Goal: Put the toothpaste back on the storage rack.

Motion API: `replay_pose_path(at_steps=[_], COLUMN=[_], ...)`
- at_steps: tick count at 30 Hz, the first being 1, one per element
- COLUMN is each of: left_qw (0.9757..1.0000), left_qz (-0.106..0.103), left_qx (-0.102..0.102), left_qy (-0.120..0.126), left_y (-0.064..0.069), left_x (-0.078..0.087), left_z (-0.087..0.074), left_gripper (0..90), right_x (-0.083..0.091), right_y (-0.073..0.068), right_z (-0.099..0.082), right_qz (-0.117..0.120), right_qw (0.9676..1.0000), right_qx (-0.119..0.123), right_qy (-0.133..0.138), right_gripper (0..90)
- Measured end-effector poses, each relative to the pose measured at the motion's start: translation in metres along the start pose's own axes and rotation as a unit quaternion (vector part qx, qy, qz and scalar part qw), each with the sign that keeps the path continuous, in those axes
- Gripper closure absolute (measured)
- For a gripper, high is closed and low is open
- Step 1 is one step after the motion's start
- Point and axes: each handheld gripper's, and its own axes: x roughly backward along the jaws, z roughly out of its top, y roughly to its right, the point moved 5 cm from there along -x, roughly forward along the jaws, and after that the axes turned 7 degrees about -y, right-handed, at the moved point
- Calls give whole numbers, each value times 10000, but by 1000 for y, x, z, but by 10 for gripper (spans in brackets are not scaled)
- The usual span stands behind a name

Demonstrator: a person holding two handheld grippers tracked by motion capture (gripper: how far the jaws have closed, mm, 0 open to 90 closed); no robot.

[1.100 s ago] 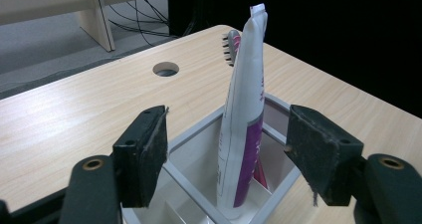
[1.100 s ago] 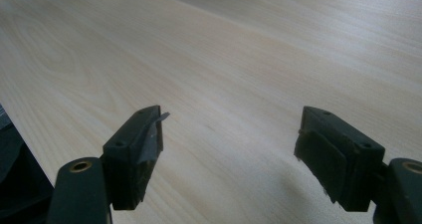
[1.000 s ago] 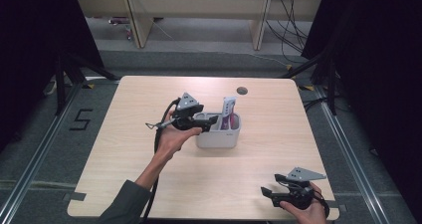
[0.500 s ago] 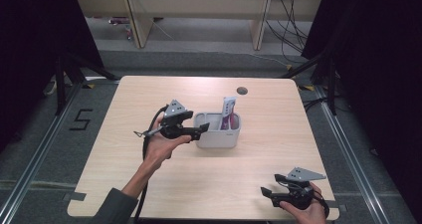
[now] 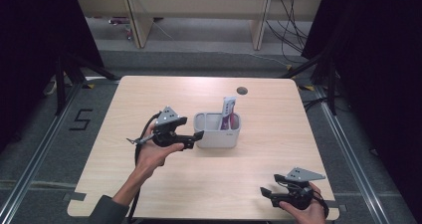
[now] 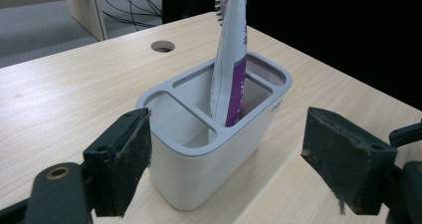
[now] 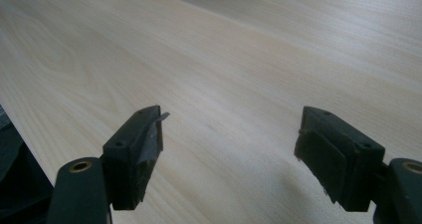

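On the desk (image 5: 149,99), the left tool (image 5: 197,139), jaws spread and empty, has drawn back to the left end of the grey two-compartment holder (image 6: 214,134), suggesting a finished placement, with a toothpaste tube (image 6: 230,59) upright in its far compartment, while the right tool (image 5: 263,192) rests spread near the holder's front-right.

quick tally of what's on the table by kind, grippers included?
Holders: 1, the white two-compartment holder
Tubes: 1, the white and purple tube standing tilted in one compartment
Grippers: 2, the left gripper at the holder, the right gripper near the table's front edge
Total: 4
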Motion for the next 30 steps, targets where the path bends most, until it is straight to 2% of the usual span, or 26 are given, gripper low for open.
replay_pose_path(at_steps=[13, 21, 30], left_qw=[9998, 9996, 9995], left_qz=[173, 180, 236], left_qx=[39, 104, 132], left_qy=[77, 175, 176], left_y=[-10, -19, -19], left_x=[13, 21, 30], left_z=[-14, -24, -37], left_gripper=[188, 186, 183], right_x=[-1, -1, -1], right_y=[0, 0, 0], right_z=[0, -1, -1], right_qz=[19, 40, 29], right_qw=[10000, 10000, 10000], right_qx=[-14, -6, -11], right_qy=[-32, -57, -55], right_gripper=[264, 264, 264])
